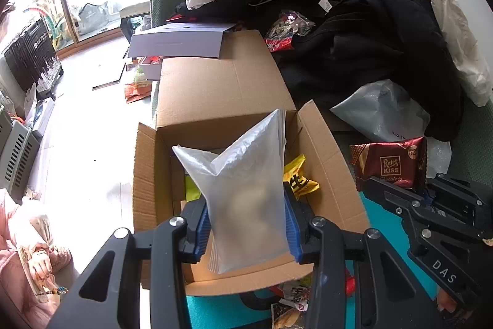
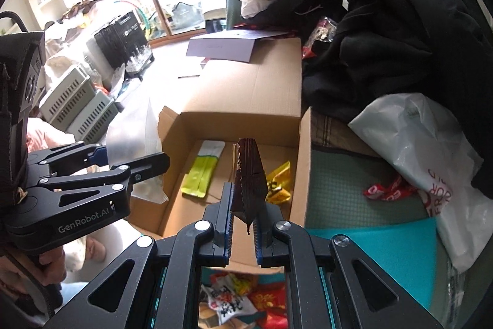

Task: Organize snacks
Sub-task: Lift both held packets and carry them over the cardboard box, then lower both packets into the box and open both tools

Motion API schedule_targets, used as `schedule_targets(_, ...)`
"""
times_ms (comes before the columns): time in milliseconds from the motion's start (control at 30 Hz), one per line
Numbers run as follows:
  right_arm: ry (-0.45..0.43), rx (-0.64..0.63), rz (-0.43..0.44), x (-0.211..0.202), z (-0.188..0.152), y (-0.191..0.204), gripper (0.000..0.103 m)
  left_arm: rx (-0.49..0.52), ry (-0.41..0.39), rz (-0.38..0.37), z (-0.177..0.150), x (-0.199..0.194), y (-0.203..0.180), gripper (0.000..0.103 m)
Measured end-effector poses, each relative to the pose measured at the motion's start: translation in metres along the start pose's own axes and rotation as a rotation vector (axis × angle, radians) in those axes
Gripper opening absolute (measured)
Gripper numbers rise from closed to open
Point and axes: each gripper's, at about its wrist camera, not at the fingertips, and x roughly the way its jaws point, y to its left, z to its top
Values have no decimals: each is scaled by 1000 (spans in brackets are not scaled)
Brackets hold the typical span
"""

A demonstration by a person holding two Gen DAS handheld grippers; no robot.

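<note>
My left gripper is shut on a translucent white bag with pale contents, held upright over the open cardboard box. A yellow packet lies inside the box behind the bag. At the right, my right gripper holds a brown chocolate packet. In the right wrist view, my right gripper is shut on that brown packet, seen edge-on above the box. Inside the box lie a yellow-green packet and the yellow packet. The left gripper with its bag is at the box's left edge.
Black and cream clothes are piled to the right of and behind the box. A white plastic bag and a red wrapper lie right of it. Loose snack packets rest on a teal mat below. A pale envelope rests on the far flap.
</note>
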Motion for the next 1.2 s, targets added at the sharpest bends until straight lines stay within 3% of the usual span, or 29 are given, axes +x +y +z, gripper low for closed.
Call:
schedule_targets(367, 43, 7, -52, 51, 25, -2, 11, -32, 95, 26, 14, 67, 29, 40)
schedule_targets(633, 120, 30, -84, 82, 13, -8, 11, -21, 164, 38, -3, 100, 34, 40)
schedule_targets(933, 167, 13, -127, 91, 0, -7, 14, -5, 200, 68, -17, 110, 32, 42)
schedule_targets(1100, 193, 15, -158, 87, -4, -8, 15, -33, 201, 108, -18, 104, 32, 59)
schedule_targets(1167, 195, 16, -169, 85, -3, -8, 16, -34, 189, 116, -17, 99, 31, 76)
schedule_targets(1200, 193, 15, -170, 82, -3, -8, 17, -34, 183, 120, -17, 96, 30, 78)
